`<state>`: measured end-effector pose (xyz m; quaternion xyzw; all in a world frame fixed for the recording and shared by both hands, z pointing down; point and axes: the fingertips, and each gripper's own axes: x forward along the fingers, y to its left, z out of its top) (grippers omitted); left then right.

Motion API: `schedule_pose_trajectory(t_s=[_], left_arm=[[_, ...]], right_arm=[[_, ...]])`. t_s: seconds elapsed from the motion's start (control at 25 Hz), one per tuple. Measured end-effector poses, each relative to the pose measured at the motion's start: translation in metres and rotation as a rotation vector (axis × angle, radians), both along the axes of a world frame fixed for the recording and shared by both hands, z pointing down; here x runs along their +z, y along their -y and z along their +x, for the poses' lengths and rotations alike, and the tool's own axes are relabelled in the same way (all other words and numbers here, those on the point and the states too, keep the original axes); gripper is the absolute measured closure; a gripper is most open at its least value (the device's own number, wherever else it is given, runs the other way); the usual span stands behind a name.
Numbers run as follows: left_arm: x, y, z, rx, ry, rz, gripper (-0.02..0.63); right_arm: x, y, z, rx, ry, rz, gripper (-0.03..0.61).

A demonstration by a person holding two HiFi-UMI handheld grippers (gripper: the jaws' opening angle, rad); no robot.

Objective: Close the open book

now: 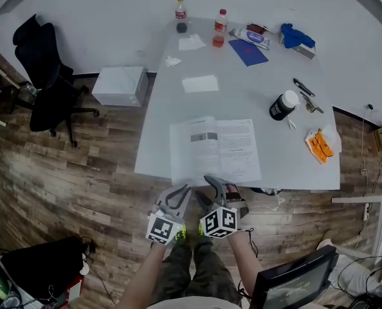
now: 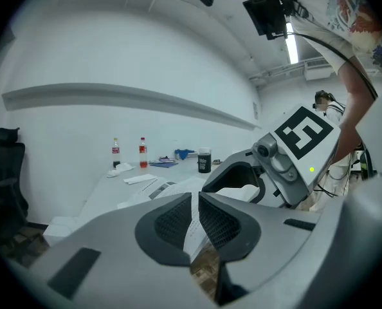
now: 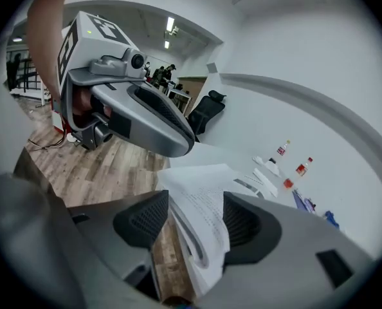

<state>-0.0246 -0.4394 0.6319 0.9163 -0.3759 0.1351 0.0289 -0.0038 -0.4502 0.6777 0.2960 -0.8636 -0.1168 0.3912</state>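
The open book lies flat on the white bench, at its near edge. Just short of the book's near edge, the left gripper has its jaws pressed together and empty. Beside it, the right gripper holds its jaws wide (the book's near page edge shows between them, ungripped).

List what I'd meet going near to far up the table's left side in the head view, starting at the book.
Open book → paper sheet → crumpled tissue → smaller paper sheet → bottle with the dark drink at the far edge.
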Motion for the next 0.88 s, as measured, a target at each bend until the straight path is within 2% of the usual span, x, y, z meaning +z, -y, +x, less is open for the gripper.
schedule_pose_trajectory(t_s=[0.2,0.48,0.72,0.88], left_arm=[[0.011,0.008,-0.003,-0.009,-0.004,-0.025,0.598],[0.013,0.014,-0.007,-0.014,-0.006,-0.039,0.598],[0.015,0.022,-0.013,-0.024,-0.003,-0.034,0.598],[0.014,0.023,-0.019,-0.038,-0.005,-0.048,0.598]], right_arm=[[0.007,0.015,-0.001,-0.012,-0.075,0.067,0.333],[0.035,0.021,-0.005,-0.043,-0.145,0.025,0.31],[0.056,0.023,-0.01,-0.117,-0.249,0.068,0.305],[0.058,0.025,-0.015,-0.145,-0.226,0.062,0.305]])
